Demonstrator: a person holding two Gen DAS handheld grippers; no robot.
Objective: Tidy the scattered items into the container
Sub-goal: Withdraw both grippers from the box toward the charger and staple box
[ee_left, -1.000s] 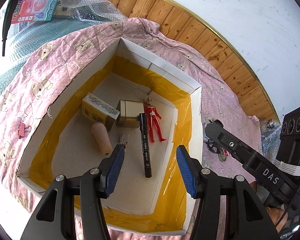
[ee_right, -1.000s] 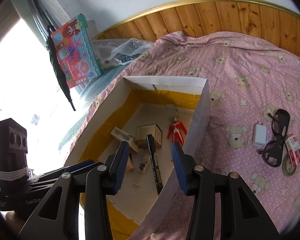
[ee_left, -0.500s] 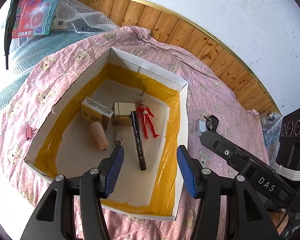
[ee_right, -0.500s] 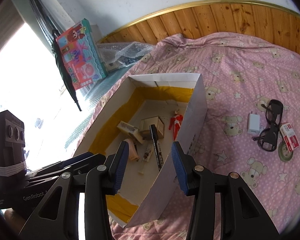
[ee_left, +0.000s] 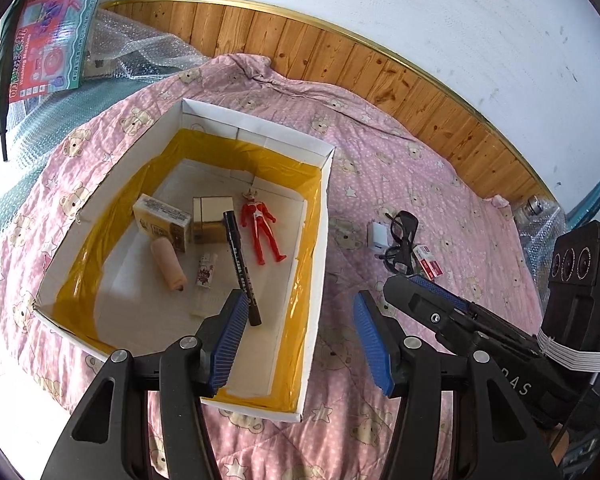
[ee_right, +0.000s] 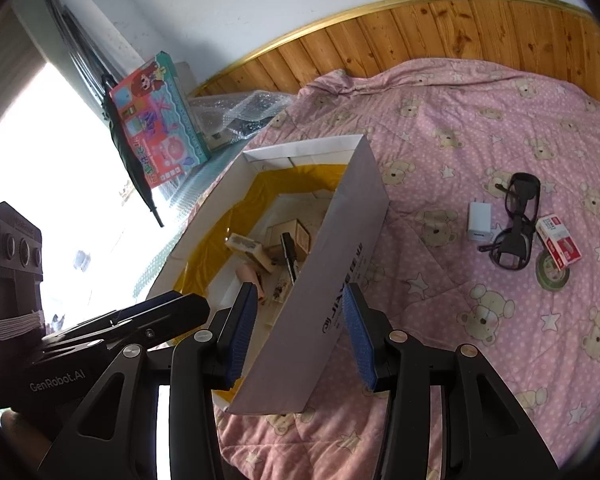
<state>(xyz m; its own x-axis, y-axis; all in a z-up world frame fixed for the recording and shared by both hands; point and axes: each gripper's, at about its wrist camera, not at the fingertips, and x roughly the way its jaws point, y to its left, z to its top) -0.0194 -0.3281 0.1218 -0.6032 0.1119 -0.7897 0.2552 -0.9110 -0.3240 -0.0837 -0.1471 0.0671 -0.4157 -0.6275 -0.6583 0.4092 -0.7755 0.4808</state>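
We hold both grippers spread wide and empty above the bed. Our left gripper hangs over the near corner of the cardboard box, and our right gripper straddles the box's right wall without touching it.

The box sits on the pink bear-print quilt. It already holds a red action figure, a black marker, two small cartons, a peach-coloured cylinder and a small printed tube. These lie loosely on its floor, which we judge means they were dropped in rather than arranged.

Still out on the quilt, well right of the box, is a close cluster: the white charger plug, black glasses, a red-and-white staple box and a tape roll. They lie on the right gripper's side, so that one looks best placed to fetch next.
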